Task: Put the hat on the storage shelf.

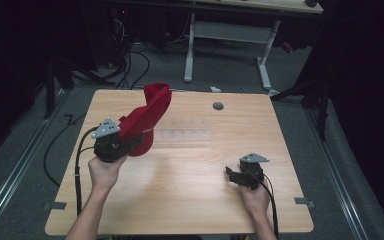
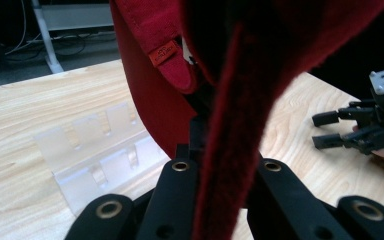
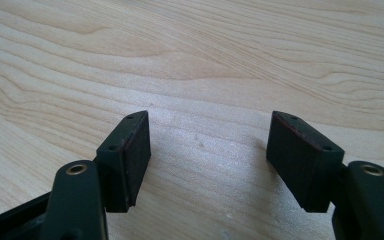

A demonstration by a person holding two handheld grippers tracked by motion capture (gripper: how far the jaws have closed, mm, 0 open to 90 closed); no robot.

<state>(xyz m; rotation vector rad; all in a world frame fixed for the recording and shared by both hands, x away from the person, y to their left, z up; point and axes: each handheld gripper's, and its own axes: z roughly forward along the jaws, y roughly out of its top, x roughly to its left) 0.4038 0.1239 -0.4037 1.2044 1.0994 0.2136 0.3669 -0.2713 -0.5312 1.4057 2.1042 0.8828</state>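
Note:
A red fabric piece (image 1: 152, 112), hat-like with a small sewn label, is lifted off the wooden table (image 1: 190, 200) at the left. My left gripper (image 1: 130, 142) is shut on its lower edge. In the left gripper view the red fabric (image 2: 260, 60) runs up from between the jaws of the left gripper (image 2: 225, 170) and hangs over them. My right gripper (image 1: 230, 175) rests low over the table's right front, open, with nothing in it. In the right gripper view the right gripper (image 3: 207, 150) has its pads wide apart over bare wood. It also appears as the right gripper (image 2: 325, 130) in the left gripper view.
A clear plastic rack (image 1: 185, 134) lies flat on the table just right of the fabric; the same rack (image 2: 95, 150) shows behind the left jaws. A round cable hole (image 1: 218, 106) sits near the table's far edge. A white desk frame (image 1: 230, 35) and floor cables stand beyond.

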